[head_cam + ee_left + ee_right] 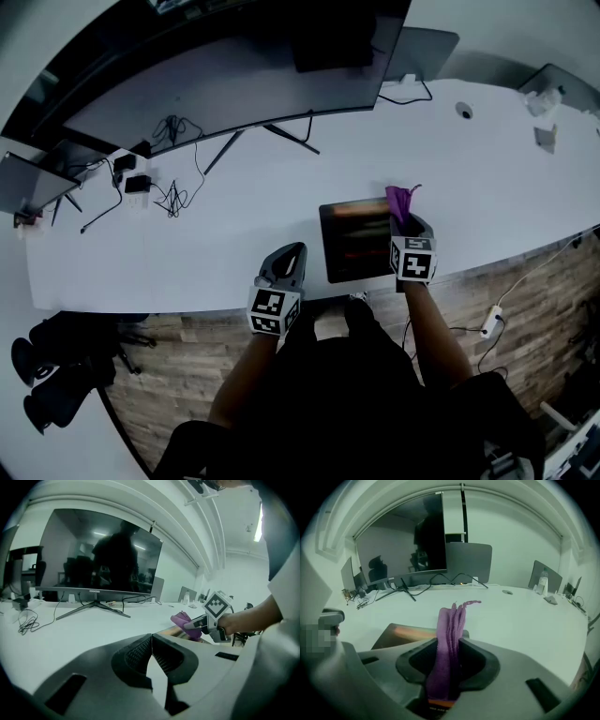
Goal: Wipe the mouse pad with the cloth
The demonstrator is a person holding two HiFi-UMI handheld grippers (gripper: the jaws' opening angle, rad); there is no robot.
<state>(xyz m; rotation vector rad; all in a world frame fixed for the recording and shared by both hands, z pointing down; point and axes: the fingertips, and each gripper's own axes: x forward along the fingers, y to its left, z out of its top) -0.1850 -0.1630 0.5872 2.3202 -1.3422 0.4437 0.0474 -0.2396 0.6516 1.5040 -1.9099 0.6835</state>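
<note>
At the table's (pixel 234 206) near edge the left gripper (pixel 289 255) rests with its jaws pressed together on nothing, just left of the mouse pad (pixel 354 239). The right gripper (pixel 411 232) sits at the pad's right edge, clamped on the purple cloth (pixel 402 200) — a narrow bunch sticking up past the jaw tips, not lying flat. Farther back stands the monitor (pixel 216 84). The risk, as I judge it: nothing pins the pad, so a stroke may drag it off the near edge — and with so little cloth spread, the jaws themselves may rub it.
</note>
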